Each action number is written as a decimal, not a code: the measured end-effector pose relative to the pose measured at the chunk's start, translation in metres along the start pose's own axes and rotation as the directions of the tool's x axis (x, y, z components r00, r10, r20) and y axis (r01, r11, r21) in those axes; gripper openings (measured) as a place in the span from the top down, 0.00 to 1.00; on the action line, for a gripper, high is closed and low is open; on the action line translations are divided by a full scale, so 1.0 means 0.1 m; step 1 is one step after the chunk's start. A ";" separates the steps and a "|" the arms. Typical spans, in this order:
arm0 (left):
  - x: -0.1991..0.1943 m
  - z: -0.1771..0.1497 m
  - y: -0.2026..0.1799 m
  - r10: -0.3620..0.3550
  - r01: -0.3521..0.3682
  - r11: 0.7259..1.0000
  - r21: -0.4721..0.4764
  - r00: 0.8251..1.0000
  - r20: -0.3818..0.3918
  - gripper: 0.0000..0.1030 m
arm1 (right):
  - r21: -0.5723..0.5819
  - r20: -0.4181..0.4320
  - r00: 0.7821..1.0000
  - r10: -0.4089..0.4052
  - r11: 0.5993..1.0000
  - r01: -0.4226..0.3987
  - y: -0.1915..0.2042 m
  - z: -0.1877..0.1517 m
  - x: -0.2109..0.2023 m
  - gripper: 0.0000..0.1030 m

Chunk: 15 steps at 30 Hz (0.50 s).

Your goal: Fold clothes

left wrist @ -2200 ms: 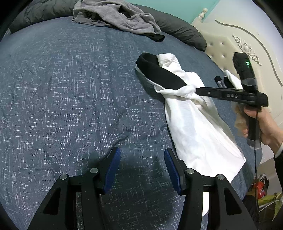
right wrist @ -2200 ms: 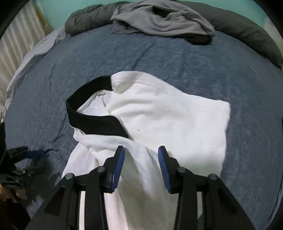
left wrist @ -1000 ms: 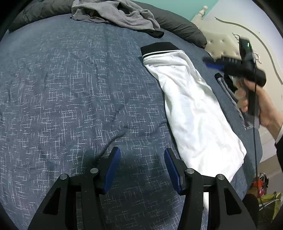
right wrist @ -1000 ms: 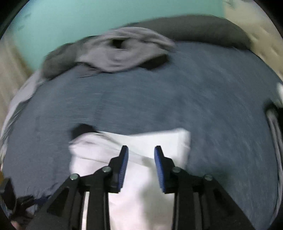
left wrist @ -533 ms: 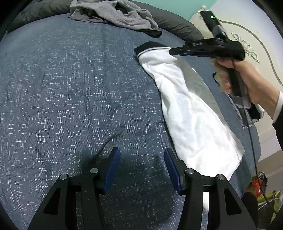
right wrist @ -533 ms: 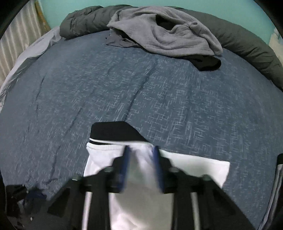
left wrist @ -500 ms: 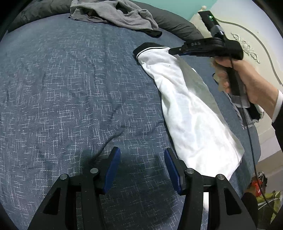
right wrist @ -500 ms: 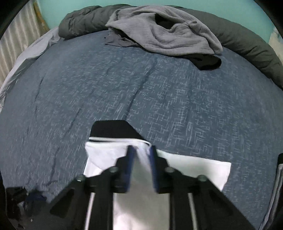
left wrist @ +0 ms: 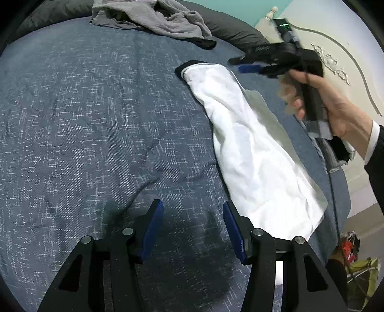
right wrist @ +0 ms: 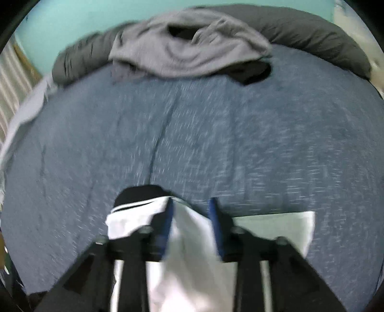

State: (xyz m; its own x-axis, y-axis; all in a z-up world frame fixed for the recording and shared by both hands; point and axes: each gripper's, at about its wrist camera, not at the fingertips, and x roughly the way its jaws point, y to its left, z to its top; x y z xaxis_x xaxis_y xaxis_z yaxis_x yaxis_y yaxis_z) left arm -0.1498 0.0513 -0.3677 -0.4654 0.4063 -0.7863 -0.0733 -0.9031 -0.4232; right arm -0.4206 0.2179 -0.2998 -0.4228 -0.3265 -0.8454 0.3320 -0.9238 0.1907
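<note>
One white garment (left wrist: 259, 148) with a black band (left wrist: 183, 68) at its far end lay folded lengthwise on the blue-grey bedspread (left wrist: 96, 115), running from the upper middle of the left wrist frame down to the lower right. In the right wrist frame the same garment (right wrist: 192, 252) filled the bottom centre, its black band (right wrist: 139, 193) just left of the fingers.

One crumpled grey garment (left wrist: 148, 16) sat at the top of the left wrist frame, partly on one long dark grey pillow (left wrist: 230, 26) along the bed's far edge; a small black piece of cloth (left wrist: 204, 43) showed at its lower right edge. The right wrist frame showed that grey garment (right wrist: 187, 45) at top centre.

There were two grippers, each with two blue-padded fingers. The left gripper (left wrist: 193, 228) stood at the bottom centre of its frame, jaws apart over bare bedspread with nothing between them, just left of the white garment's near corner. The right gripper (left wrist: 247, 66), held in one hand (left wrist: 321, 105) with a white cuff and dark sleeve, was at the upper right, above the garment's banded end. In its own blurred frame the right gripper (right wrist: 192, 223) had just been opening its jaws; white cloth showed between the pads, which did not press on it.

One cream headboard (left wrist: 336, 60) with carved ornament stood at the upper right. No readable writing showed.
</note>
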 end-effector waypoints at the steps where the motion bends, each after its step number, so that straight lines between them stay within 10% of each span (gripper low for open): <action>1: 0.01 -0.01 -0.02 -0.010 0.010 1.000 0.001 1.000 -0.005 0.46 | 0.007 0.015 1.000 0.006 1.000 -0.006 -0.06 -0.02 -0.10 0.64; 15: 0.04 -0.27 -0.38 -0.149 0.149 0.989 -0.007 0.986 -0.072 0.46 | 0.151 -0.048 0.998 0.036 0.988 -0.028 -0.83 -1.50 -1.08 0.63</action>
State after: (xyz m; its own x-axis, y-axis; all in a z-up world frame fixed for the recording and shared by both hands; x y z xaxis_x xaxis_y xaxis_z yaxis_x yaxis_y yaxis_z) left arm -0.1246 0.0912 -0.3665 -0.3843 0.5457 -0.7447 -0.1360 -0.8313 -0.5390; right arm -0.2756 0.3603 -0.2991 -0.3692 -0.3495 -0.8611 0.2125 -0.9338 0.2879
